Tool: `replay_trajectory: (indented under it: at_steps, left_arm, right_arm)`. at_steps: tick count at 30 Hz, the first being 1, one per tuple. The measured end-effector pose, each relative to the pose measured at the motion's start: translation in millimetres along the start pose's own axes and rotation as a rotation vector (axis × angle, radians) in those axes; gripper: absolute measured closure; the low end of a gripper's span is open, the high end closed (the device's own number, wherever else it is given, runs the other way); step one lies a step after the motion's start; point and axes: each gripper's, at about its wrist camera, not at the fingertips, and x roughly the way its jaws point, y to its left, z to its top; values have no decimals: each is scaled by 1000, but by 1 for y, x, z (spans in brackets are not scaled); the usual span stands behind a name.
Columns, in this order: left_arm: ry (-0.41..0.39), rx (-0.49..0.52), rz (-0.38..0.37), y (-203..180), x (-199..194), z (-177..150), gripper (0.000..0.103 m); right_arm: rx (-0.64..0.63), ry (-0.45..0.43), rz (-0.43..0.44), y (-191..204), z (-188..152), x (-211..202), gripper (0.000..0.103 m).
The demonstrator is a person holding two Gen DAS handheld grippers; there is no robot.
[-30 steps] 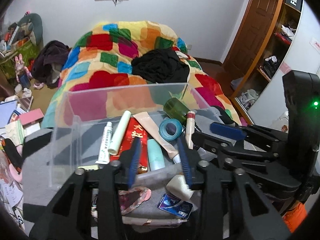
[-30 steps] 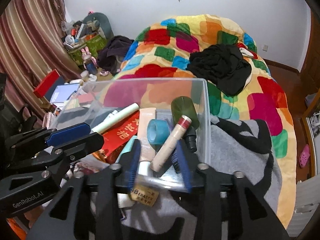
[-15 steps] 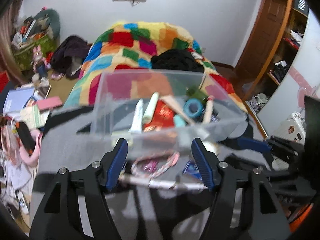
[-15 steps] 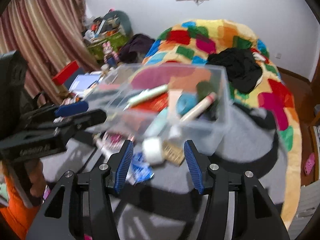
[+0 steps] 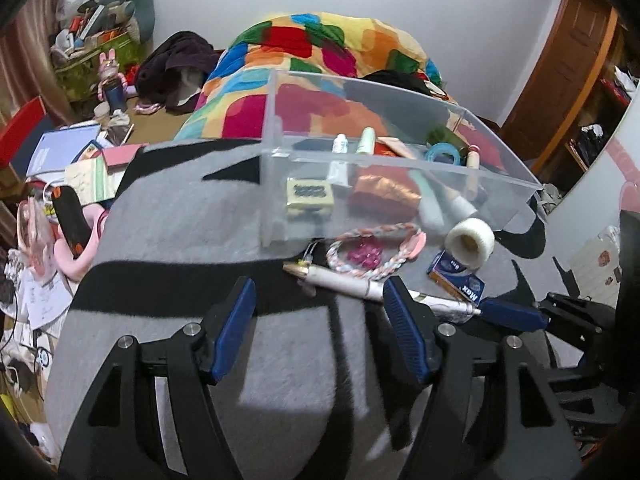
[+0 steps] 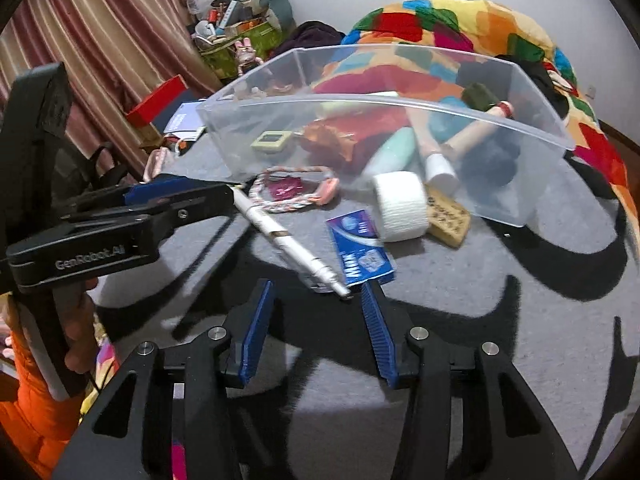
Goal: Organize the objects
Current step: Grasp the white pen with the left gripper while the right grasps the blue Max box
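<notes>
A clear plastic bin (image 5: 400, 168) (image 6: 532, 136) stands on a grey and black blanket (image 5: 180, 220) and holds tubes, a red packet and a blue tape ring. In front of it lie a white pen (image 5: 352, 284) (image 6: 284, 240), a braided cord (image 5: 376, 248) (image 6: 292, 192), a white tape roll (image 5: 470, 242) (image 6: 400, 206), a blue packet (image 5: 456, 282) (image 6: 362, 254) and a tan tag (image 6: 448, 216). My left gripper (image 5: 320, 332) is open and empty, just short of the pen. My right gripper (image 6: 316, 324) is open and empty, near the pen's tip.
A bed with a multicoloured quilt (image 5: 320, 52) lies behind the bin. Books, papers and a red box (image 5: 24, 128) clutter the floor at left. A wooden door (image 5: 560, 68) and shelves are at right. Striped curtains (image 6: 100, 40) hang at left.
Both grippers have opened and pulled back from the bin toward me. The loose items in front of the bin have come into full view.
</notes>
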Motion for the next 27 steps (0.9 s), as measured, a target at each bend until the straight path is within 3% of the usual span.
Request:
replay_trajectory:
  at_steps: [7, 10, 15, 18, 27]
  left_arm:
    - [26, -2, -1, -6, 7, -4, 37]
    - [43, 0, -5, -17, 14, -1, 36]
    - [59, 31, 93, -29, 29, -2, 36]
    - [43, 44, 124, -30, 27, -8, 47]
    - [34, 54, 90, -11, 0, -30, 83]
  right_arm:
    - [-119, 21, 89, 35, -13, 1, 62]
    - [-102, 15, 73, 27, -15, -4, 62]
    - [-25, -32, -54, -3, -12, -20, 62]
    - [5, -35, -125, -16, -4, -19, 62]
    - [-56, 15, -153, -7, 16, 11, 62]
